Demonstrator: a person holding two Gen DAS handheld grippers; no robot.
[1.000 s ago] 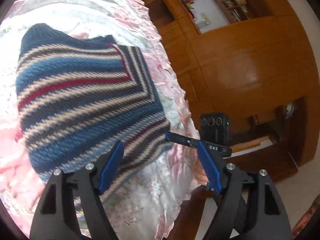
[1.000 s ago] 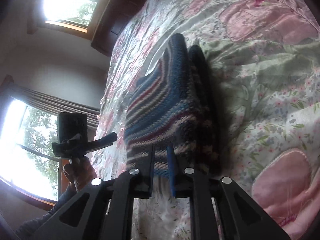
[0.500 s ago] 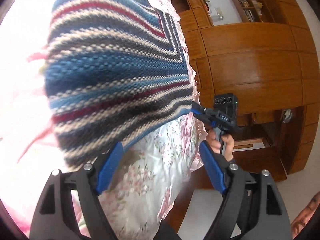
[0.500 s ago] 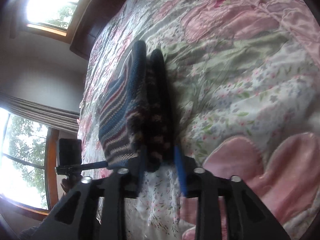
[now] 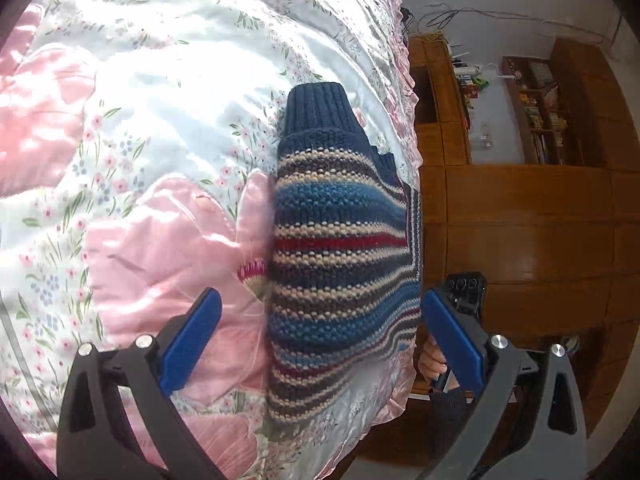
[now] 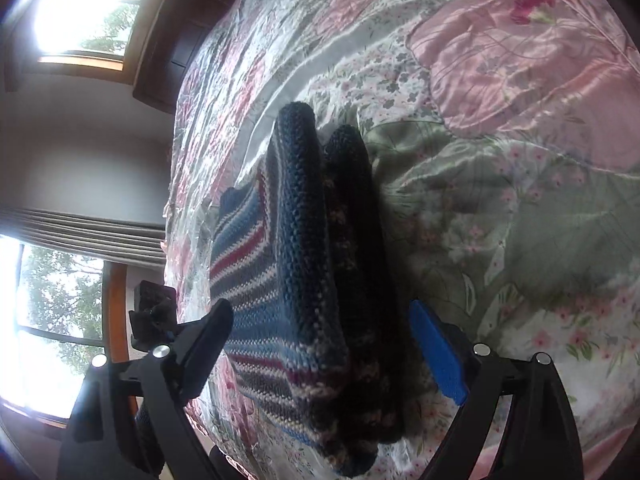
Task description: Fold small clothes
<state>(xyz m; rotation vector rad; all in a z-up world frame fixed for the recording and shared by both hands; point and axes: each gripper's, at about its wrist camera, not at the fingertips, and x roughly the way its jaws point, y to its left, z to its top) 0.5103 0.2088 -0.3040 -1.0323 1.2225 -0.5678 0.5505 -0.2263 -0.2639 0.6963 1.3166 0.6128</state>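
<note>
- I am looking at the glossy pink-and-white floral quilted bedspread, which is carrying everything here.
- The folded navy, cream and red striped knitted sweater is lying on that bedspread in a thick stack, close to its frilled edge, beyond which a brown wooden cabinet is standing.
- I am holding the left gripper released, blue pads wide apart, straddling the sweater's near end without touching it.
- The right gripper is likewise spread open around the stack's layered edge, gripping nothing.
- My worry: the satin is looking slippery, so a nudge from either pad could be sliding the bundle off the edge or springing the bulky folds open.
</note>
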